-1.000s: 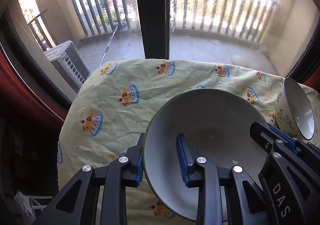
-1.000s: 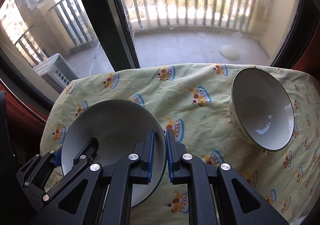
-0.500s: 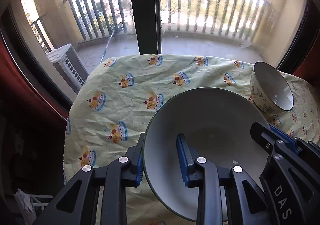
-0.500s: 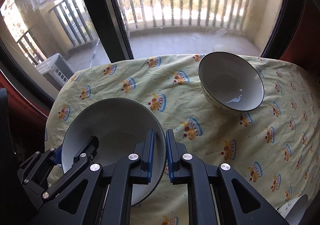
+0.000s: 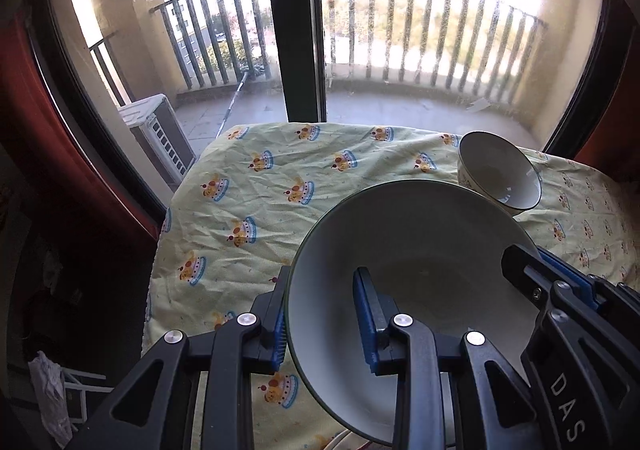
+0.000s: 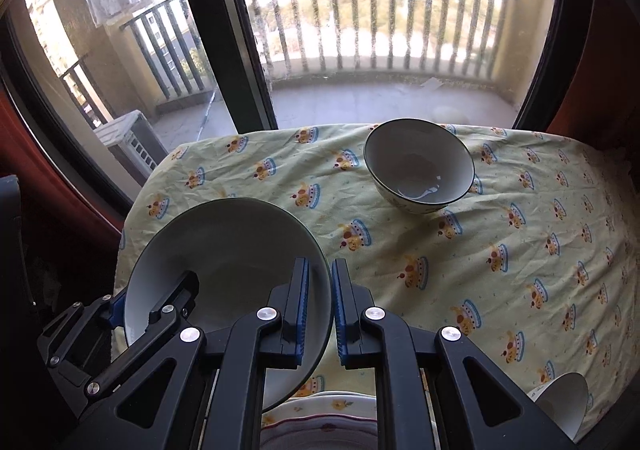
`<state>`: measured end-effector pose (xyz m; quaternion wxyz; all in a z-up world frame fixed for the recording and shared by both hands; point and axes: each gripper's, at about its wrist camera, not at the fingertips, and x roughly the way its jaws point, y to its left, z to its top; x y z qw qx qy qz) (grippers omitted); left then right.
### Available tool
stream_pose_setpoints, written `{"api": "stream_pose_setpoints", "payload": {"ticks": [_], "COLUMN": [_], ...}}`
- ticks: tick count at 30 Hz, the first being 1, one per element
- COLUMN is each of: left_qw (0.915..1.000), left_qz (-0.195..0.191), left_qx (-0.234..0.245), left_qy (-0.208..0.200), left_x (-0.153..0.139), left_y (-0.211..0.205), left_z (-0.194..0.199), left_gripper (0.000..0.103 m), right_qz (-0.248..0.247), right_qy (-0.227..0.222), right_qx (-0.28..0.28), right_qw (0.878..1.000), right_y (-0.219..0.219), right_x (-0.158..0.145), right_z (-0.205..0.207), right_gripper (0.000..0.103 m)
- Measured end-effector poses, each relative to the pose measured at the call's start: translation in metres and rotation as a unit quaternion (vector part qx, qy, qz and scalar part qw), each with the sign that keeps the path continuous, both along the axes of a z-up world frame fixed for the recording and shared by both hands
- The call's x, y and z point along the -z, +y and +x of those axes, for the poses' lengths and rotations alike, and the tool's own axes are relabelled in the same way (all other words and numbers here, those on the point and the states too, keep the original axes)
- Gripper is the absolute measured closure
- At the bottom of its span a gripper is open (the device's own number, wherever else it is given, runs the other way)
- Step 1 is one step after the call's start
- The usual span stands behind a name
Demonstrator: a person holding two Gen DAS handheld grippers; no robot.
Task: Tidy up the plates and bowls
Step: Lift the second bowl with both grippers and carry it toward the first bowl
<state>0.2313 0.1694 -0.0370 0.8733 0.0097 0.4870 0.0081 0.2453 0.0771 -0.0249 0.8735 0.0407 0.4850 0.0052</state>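
Both grippers hold one wide grey-white plate (image 5: 420, 278) with a dark rim, lifted above the table. My left gripper (image 5: 324, 322) is shut on its left rim. My right gripper (image 6: 320, 306) is shut on its right rim; the plate also shows in the right wrist view (image 6: 232, 246). A deep bowl (image 6: 420, 165) with a flower pattern stands upright on the cloth at the back, also in the left wrist view (image 5: 500, 173). A patterned plate (image 6: 320, 422) lies under the grippers at the near edge.
The table carries a yellow cloth (image 6: 500, 250) with crown prints. A white cup or small bowl (image 6: 564, 406) sits at the near right edge. A large window and dark frame (image 6: 224, 29) stand right behind the table.
Both grippers have drawn back and up with the plate held between them. The deep bowl now sits farther away and upright in view. A patterned plate has come into view below.
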Motion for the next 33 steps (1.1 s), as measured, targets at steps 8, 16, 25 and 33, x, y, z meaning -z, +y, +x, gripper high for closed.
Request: {"api": "stream_pose_setpoints", "payload": {"ticks": [8,16,25,33], "left_qw": [0.9998,0.9994,0.9994,0.9993], "left_qz": [-0.002,-0.007,-0.016,-0.023], "left_qx": [-0.017,-0.019,-0.004,0.019], "left_qy": [-0.013,-0.027,-0.032,-0.022], "left_x": [-0.019,-0.031,-0.032,-0.022], "left_y": [-0.036,-0.077,-0.133,-0.181], "left_z": [-0.03,-0.055,-0.082,-0.107], "left_gripper": [0.075,0.075,0.075,0.075], "right_qz": [0.007,0.009,0.006,0.005], "right_qy": [-0.011,-0.025,-0.031,-0.025], "right_qx": [-0.024,-0.03,-0.02,0.0], "right_qw": [1.0,0.999,0.999,1.0], "right_y": [-0.038,-0.085,-0.144,-0.198], "right_x": [-0.021,-0.038,-0.044,-0.038], "right_z": [-0.028,-0.053,-0.082,-0.113], "right_gripper": [0.088,0.088,0.088,0.088]}}
